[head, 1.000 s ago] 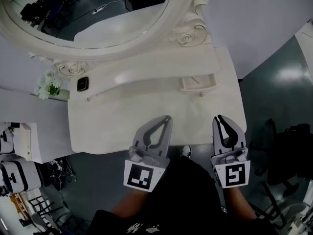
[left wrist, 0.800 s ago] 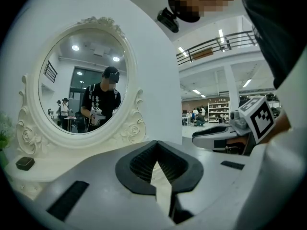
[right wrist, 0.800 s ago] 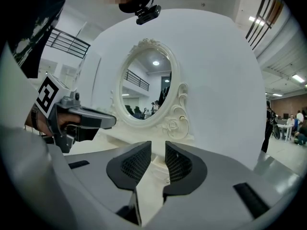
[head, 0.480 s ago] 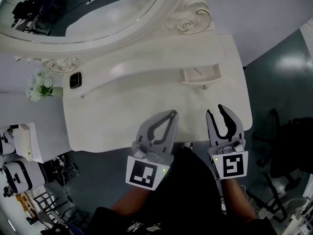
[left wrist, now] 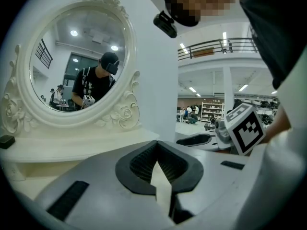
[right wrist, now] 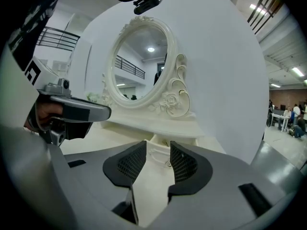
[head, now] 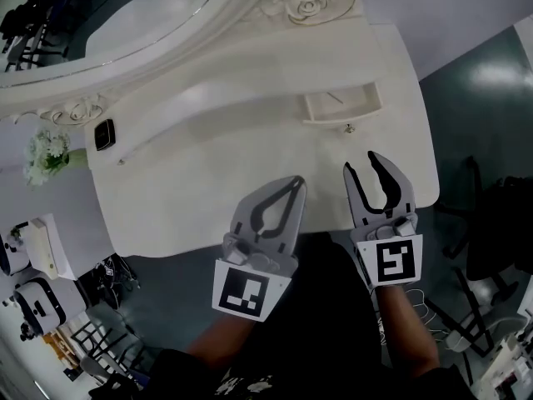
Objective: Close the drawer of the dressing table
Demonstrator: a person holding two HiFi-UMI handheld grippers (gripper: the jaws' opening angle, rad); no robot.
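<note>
White tabletop (head: 208, 198) across the middle of the head view, with the mirror (head: 100, 15) at upper left. Drawer (head: 341, 107) right of centre in the upper half, pulled out toward the bottom of the frame, with its knob (head: 349, 127) on the near edge. Right gripper (head: 361, 162) just below it, near but not touching, with jaws just now opening and spread wide. Nothing between the pads, only the drawer front seen through the gap in the right gripper view. Left gripper (head: 296, 182) at lower centre, pads together at the tips and empty, over the table's near edge.

Probably in the approach, contact not yet made.

- Line up square to the drawer front before touching.
- Press on the flat panel, fingertips either side of the knob, rather than pinching it.
- Push straight up-frame along the slide. An off-centre shove would likely skew the drawer and jam it.
- Go slow and ease off once the front sits flush.
- Keep the left gripper clear of the path.
</note>
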